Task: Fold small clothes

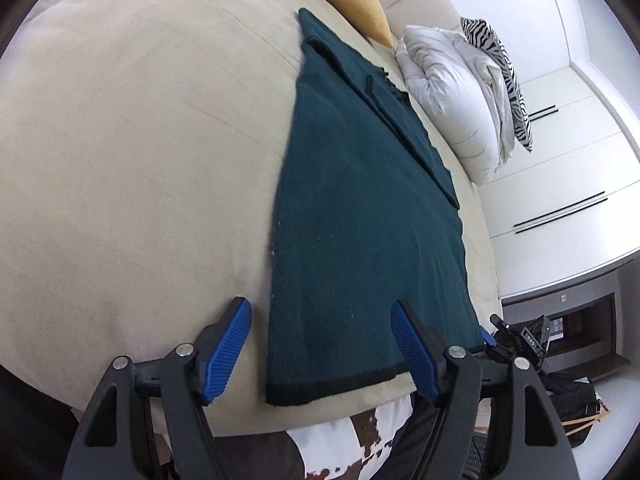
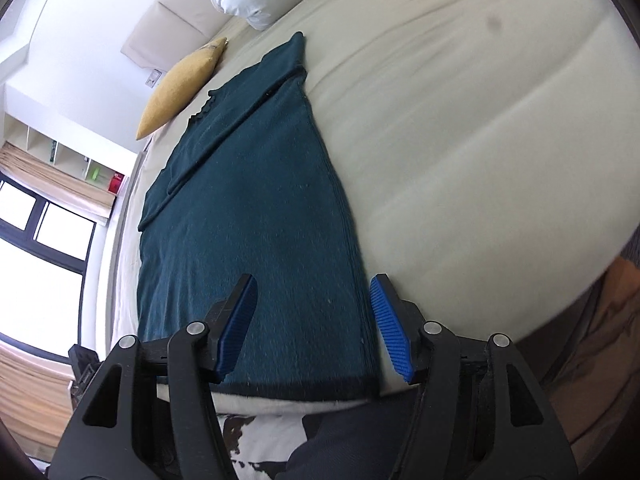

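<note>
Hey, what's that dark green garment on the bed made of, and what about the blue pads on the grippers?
Green garment: looks like knitted wool or acrylic, matte and slightly fuzzy, with fine ribbing, pale lint specks and a darker hem band. Blue pads: probably moulded rubber or plastic, judging by their ridged, faintly shiny surface; which one is unclear.

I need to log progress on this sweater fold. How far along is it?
Done: the teal sweater lies flat on the bed, its sleeve folded across the body. In hand: nothing; the left gripper and right gripper hover open at the hem. Left: folding the body up.
</note>
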`<state>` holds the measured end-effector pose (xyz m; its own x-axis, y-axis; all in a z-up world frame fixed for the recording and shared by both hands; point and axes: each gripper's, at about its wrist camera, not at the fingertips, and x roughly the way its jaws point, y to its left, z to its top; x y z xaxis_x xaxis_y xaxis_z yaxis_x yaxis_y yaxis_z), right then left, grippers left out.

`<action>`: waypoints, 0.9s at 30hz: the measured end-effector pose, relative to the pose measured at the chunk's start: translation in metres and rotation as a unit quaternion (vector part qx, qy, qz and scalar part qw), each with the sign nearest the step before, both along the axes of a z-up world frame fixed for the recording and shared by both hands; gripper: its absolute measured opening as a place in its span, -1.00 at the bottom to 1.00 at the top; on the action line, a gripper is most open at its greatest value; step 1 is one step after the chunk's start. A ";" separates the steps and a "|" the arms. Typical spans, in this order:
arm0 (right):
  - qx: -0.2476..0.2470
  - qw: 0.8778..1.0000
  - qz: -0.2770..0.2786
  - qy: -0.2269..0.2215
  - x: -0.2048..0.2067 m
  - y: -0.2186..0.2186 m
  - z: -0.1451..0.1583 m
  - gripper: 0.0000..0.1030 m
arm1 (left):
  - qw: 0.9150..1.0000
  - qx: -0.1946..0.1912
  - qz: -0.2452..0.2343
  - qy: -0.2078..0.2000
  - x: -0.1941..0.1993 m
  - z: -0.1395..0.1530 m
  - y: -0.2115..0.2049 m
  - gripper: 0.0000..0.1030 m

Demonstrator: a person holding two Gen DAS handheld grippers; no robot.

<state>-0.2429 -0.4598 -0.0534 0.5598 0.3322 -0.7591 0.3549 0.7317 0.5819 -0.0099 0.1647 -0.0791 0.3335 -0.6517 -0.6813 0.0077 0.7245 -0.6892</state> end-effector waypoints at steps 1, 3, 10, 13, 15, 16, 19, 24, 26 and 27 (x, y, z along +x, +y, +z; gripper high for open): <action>0.004 1.000 0.000 0.001 -0.004 -0.001 0.000 0.11 | 1.000 0.001 -0.003 0.004 -0.001 -0.001 -0.001 0.29; 0.003 1.000 0.000 0.002 -0.006 -0.003 0.002 0.11 | 1.000 0.001 -0.006 0.010 -0.003 -0.004 0.000 0.15; 0.005 1.000 0.000 0.009 -0.011 -0.010 0.006 0.11 | 1.000 0.003 -0.017 0.026 -0.008 -0.009 -0.002 -0.24; 0.003 1.000 0.011 0.018 -0.011 -0.009 0.005 0.11 | 0.999 0.003 -0.018 0.028 -0.006 -0.010 -0.004 -0.20; 0.005 1.000 0.015 0.026 -0.012 -0.009 0.002 0.11 | 0.999 0.005 -0.021 0.027 -0.007 -0.009 -0.005 -0.21; 0.007 1.000 0.015 0.026 -0.012 -0.009 0.001 0.11 | 0.999 0.009 -0.023 0.025 -0.007 -0.009 -0.005 -0.25; 0.016 0.999 0.016 0.026 -0.013 -0.011 0.001 0.11 | 0.999 0.026 -0.027 0.022 -0.007 -0.008 -0.010 -0.48; 0.014 0.999 0.028 0.033 -0.014 -0.008 0.002 0.11 | 0.999 0.024 -0.025 0.029 -0.010 -0.014 -0.008 -0.83; 0.014 0.999 0.030 0.035 -0.014 -0.007 0.004 0.11 | 0.999 0.026 -0.027 0.026 -0.009 -0.013 -0.008 -0.84; 0.016 0.999 0.031 0.035 -0.015 -0.008 0.004 0.10 | 0.999 0.027 -0.027 0.026 -0.009 -0.013 -0.007 -0.84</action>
